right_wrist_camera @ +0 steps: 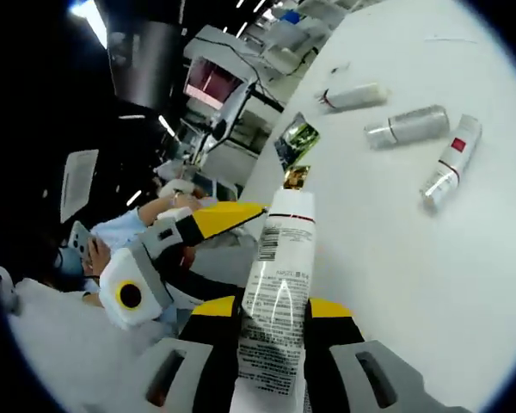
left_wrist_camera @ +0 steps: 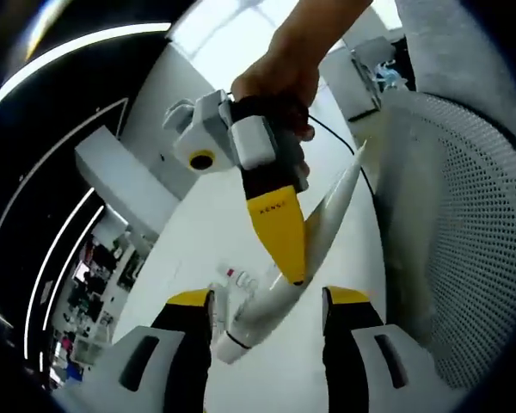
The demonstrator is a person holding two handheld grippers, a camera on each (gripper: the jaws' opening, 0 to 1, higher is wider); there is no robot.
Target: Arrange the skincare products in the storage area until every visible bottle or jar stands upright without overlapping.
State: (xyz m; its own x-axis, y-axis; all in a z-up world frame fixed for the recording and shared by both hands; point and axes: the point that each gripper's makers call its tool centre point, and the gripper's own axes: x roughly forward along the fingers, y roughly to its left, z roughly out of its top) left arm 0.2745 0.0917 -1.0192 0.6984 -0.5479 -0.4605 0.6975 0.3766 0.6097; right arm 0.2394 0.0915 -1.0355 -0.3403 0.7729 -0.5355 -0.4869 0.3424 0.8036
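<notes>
Tube: a tall white plastic squeeze tube (right_wrist_camera: 275, 292) with black print, a barcode and a thin red band near its top. It stands up from between the right gripper's (right_wrist_camera: 273, 320) yellow-tipped jaws, which are closed against its lower body. In the left gripper view the same tube (left_wrist_camera: 314, 237) runs slanted, its cap end low between that view's own jaws.
Left gripper: the left gripper (left_wrist_camera: 267, 314) has its jaws spread wide, one on each side of the tube's cap end; whether either touches it cannot be told.
Other products: three lie on their sides toward the white worktop's (right_wrist_camera: 396, 241) far edge: a white tube with a dark cap (right_wrist_camera: 353, 95), a silver-grey bottle (right_wrist_camera: 408, 126) and a white bottle with a red square mark (right_wrist_camera: 451, 161), apart from one another.
Worktop edge: a small green and gold packet (right_wrist_camera: 296, 143) sits at the left edge.
Room: a white mesh chair back (left_wrist_camera: 464, 232), white tables behind, ceiling strip lights.
</notes>
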